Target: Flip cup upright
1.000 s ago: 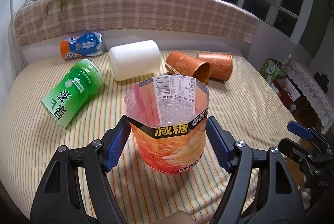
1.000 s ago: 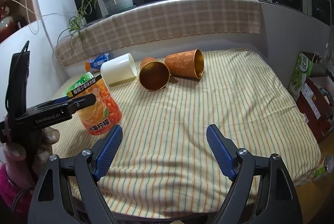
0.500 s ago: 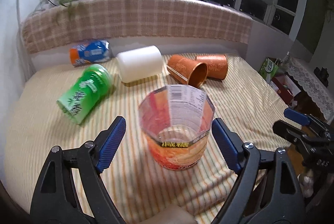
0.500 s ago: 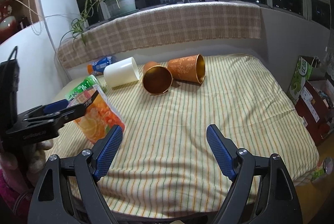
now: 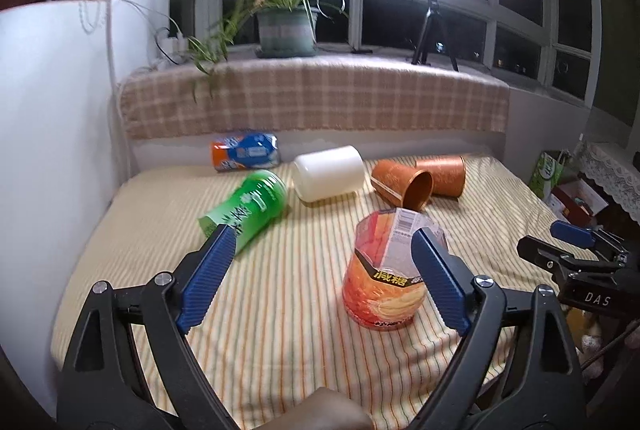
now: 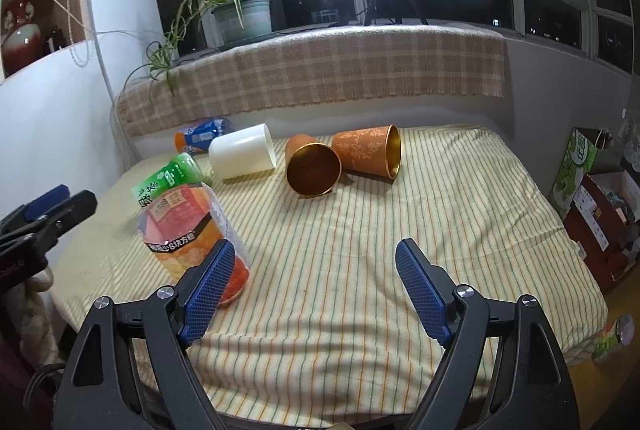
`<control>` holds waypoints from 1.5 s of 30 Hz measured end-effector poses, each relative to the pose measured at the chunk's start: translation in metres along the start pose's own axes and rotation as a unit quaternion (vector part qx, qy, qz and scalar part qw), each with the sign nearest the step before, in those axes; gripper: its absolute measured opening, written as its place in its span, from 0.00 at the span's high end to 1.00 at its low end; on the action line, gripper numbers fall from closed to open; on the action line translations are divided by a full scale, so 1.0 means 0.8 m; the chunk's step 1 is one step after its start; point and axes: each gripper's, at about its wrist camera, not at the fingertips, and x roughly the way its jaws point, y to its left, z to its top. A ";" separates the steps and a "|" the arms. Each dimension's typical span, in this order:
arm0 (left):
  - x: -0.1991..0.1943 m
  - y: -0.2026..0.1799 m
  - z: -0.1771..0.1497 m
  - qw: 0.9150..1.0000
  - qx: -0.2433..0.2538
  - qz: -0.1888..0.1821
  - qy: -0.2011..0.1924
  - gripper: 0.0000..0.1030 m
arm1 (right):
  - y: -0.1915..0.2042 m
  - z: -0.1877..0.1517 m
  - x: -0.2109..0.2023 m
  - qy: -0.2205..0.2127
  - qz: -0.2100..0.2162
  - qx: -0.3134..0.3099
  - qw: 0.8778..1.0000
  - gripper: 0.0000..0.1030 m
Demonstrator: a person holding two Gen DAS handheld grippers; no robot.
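An orange and red labelled cup stands upright with its mouth up on the striped bed cover. It also shows in the right wrist view. My left gripper is open and empty, drawn back and to the left of the cup, whose right side sits behind the right finger. My right gripper is open and empty above the cover's front, with the cup behind its left finger.
A green cup, a white cup, two copper cups and a blue and orange can lie on their sides farther back. Boxes stand right of the bed. A wall is left.
My left gripper has let go of the orange cup, pulled back, risen and shifted left. The cup now stands free on the cover. My right gripper has barely moved.
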 end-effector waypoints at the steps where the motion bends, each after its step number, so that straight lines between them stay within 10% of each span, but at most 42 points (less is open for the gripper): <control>1: -0.003 0.000 0.000 1.000 -0.001 0.004 -0.004 0.11 | 0.002 0.000 -0.001 -0.003 -0.002 -0.002 1.000 0.20; 45: -0.027 0.005 0.001 0.999 -0.004 0.037 -0.025 0.00 | 0.023 -0.003 -0.016 -0.034 -0.027 -0.027 0.999 0.19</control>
